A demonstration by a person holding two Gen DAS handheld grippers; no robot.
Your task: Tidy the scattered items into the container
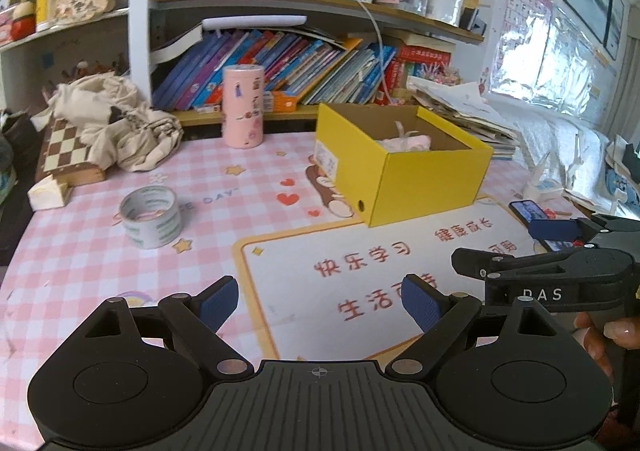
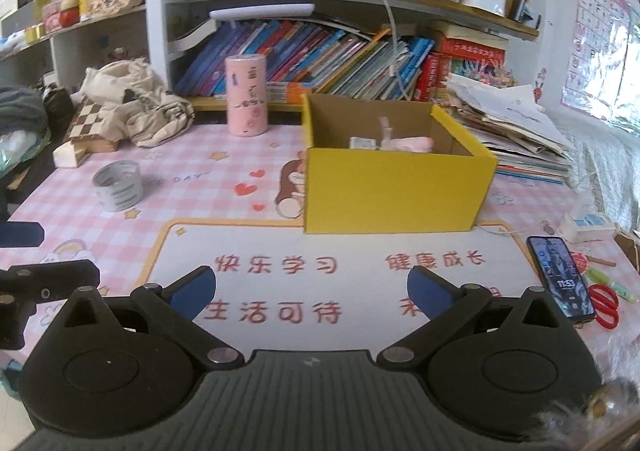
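Note:
A yellow cardboard box (image 1: pixel 424 179) (image 2: pixel 392 191) stands open on the desk with pink and white items (image 2: pixel 400 143) inside. A roll of clear tape (image 1: pixel 151 217) (image 2: pixel 118 186) lies on the pink checked mat to the left. A pink cylinder tin (image 1: pixel 243 106) (image 2: pixel 246 95) stands upright at the back. My left gripper (image 1: pixel 320 303) is open and empty above the white mat panel. My right gripper (image 2: pixel 312 295) is open and empty in front of the box; it also shows at the right of the left wrist view (image 1: pixel 560 251).
A phone (image 2: pixel 560 279), red scissors (image 2: pixel 604 305) and a green pen (image 2: pixel 612 283) lie at the right. A cream cloth bag (image 1: pixel 116 123) and a chessboard box (image 1: pixel 64 155) sit at the back left. Stacked papers (image 2: pixel 516 131) lie right of the box. Bookshelves (image 2: pixel 320 51) stand behind.

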